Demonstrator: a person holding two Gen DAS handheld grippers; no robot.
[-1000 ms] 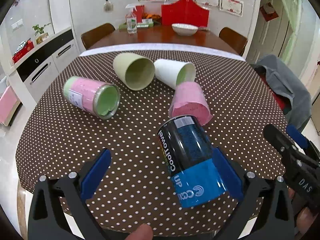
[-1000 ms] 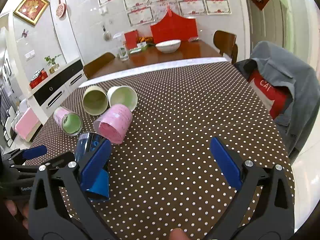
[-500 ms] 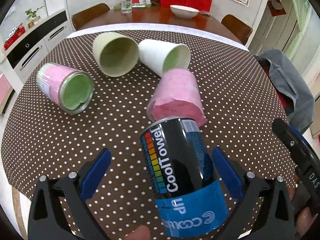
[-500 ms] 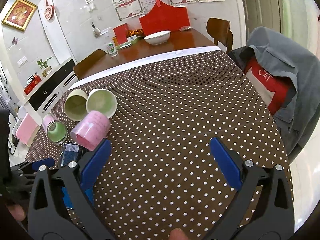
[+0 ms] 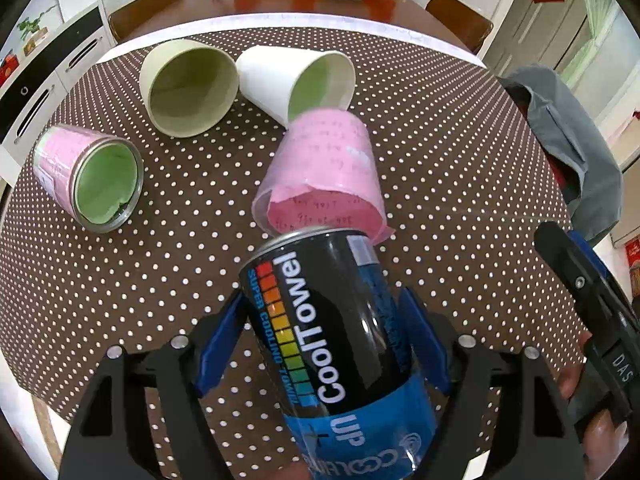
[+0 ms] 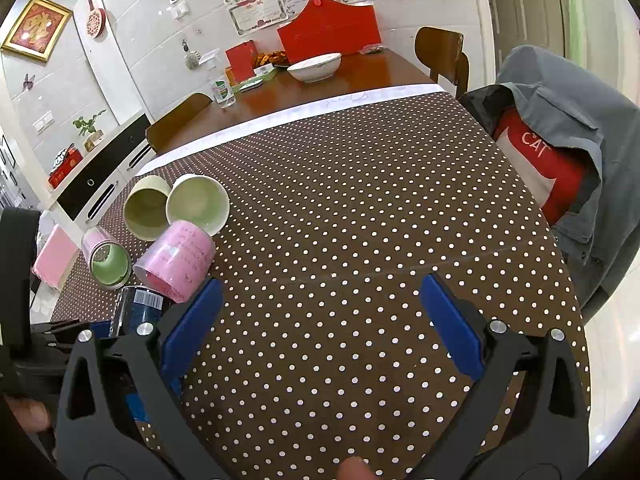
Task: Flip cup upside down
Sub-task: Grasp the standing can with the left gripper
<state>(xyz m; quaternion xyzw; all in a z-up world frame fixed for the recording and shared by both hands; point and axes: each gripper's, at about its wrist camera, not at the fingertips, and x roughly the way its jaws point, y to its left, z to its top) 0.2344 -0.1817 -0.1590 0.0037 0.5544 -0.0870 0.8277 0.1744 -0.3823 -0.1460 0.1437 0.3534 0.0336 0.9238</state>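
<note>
A black and blue "CoolTowel" can-shaped cup (image 5: 340, 344) lies on its side on the dotted tablecloth, its closed end pointing away from me. My left gripper (image 5: 320, 332) is shut on it, blue pads against both sides. The cup also shows in the right wrist view (image 6: 136, 312) at the lower left. My right gripper (image 6: 320, 320) is open and empty over bare cloth; it also shows in the left wrist view (image 5: 592, 308) at the right edge.
Several other cups lie on their sides beyond: a pink paper-wrapped cup (image 5: 324, 180) touching the can's far end, a white cup (image 5: 296, 80), a cream cup (image 5: 188, 88), a pink glass jar (image 5: 88, 176). A chair with a grey jacket (image 6: 568, 152) stands at the right.
My left gripper has moved forward around the CoolTowel cup and closed on it. My right gripper stays open and has shifted little.
</note>
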